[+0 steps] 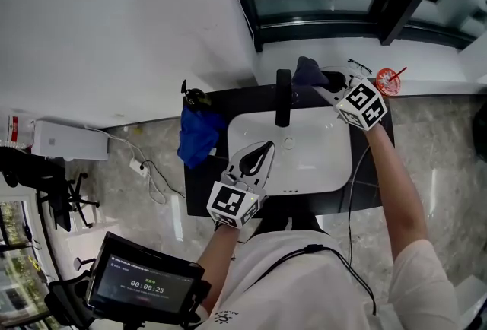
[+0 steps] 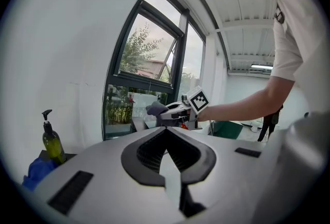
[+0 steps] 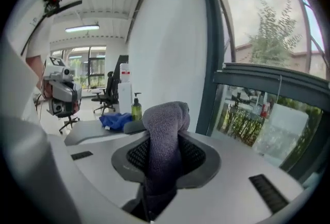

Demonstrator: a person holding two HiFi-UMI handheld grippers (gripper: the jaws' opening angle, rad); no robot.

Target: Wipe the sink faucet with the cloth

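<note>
R gripper [image 3: 165,145] clenched on grey cloth [image 3: 166,114], just right of faucet [image 1: 283,96] and nearer it than L. Faucet's long axis runs back-to-front over sink [image 1: 323,169]. L gripper [image 2: 166,138]: jaws together, empty, in front of faucet.

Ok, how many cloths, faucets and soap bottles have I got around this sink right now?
2 cloths: the grey cloth in the right gripper, and the blue cloth lying loose
1 faucet
1 soap bottle
Total: 4
</note>
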